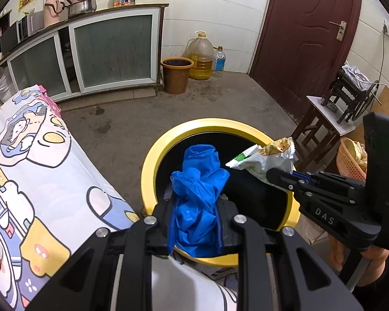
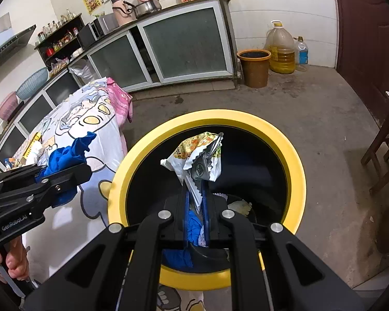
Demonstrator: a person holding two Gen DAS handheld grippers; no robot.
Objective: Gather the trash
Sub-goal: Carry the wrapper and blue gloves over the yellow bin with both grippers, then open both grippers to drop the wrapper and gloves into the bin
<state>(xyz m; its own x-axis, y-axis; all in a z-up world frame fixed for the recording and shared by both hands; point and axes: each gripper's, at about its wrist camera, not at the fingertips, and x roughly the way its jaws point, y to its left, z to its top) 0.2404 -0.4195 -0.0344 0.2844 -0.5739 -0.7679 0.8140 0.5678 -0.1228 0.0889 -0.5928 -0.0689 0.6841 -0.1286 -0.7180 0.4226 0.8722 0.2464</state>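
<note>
Trash sits in both of your grippers at once, 2 pieces in all. Your left gripper [image 1: 195, 204] has its fingers [image 1: 227, 223] pressed in on a crumpled blue glove [image 1: 197, 194]; the glove bunches up between the fingers and spills out past their tips, hanging over the near-left part of the yellow-rimmed bin [image 1: 153, 160]. Your right gripper [image 2: 197, 202] has its fingers [image 2: 186, 212] closed almost completely on the serrated edge of a crinkled snack wrapper [image 2: 194, 153], which stands up beyond the fingertips, directly above the bin's black opening.

Below and past the right fingers, inside the bin, you can see some blue material [image 2: 194, 228] and a pale crumpled scrap [image 2: 240, 206] lying at the bottom. The bin stands on the concrete floor [image 2: 324, 129], just beside the bench [image 1: 39, 168] with its cartoon-print cloth, which lies to the left of both sets of fingers. In the right wrist view your left gripper shows over the bench edge, left of the bin rim, with your hand [image 2: 10, 261] on its handle.
</note>
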